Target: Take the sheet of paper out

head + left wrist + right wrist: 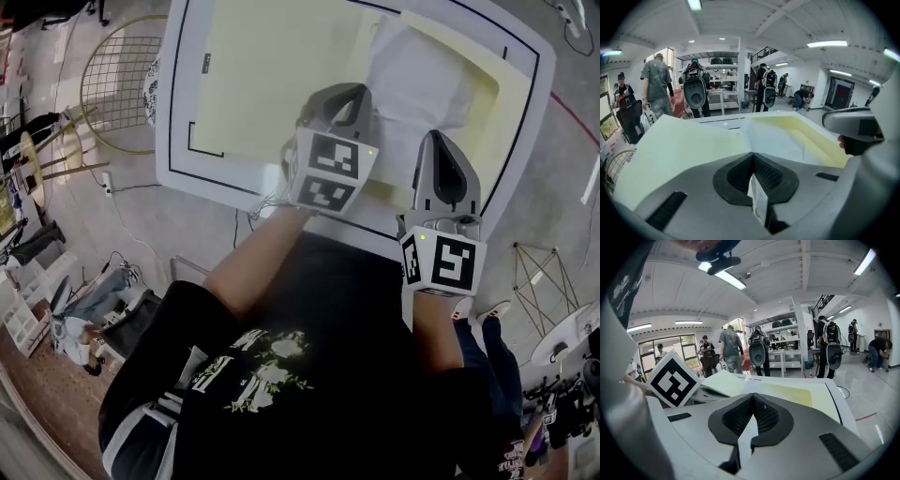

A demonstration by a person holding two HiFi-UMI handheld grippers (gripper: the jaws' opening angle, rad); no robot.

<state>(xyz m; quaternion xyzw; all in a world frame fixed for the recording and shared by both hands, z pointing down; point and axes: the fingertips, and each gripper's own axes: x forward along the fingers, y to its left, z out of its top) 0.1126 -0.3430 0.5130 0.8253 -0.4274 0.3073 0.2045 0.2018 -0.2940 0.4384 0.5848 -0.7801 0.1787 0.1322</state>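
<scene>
Tabletop mat (262,84): left hand-held gripper (350,94) pinches paper sheet (757,197); right hand-held gripper (439,142) pinches sleeve (422,80).

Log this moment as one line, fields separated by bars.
left gripper shut on sheet of paper | right gripper shut on same sheet | sheet over yellow mat
</scene>
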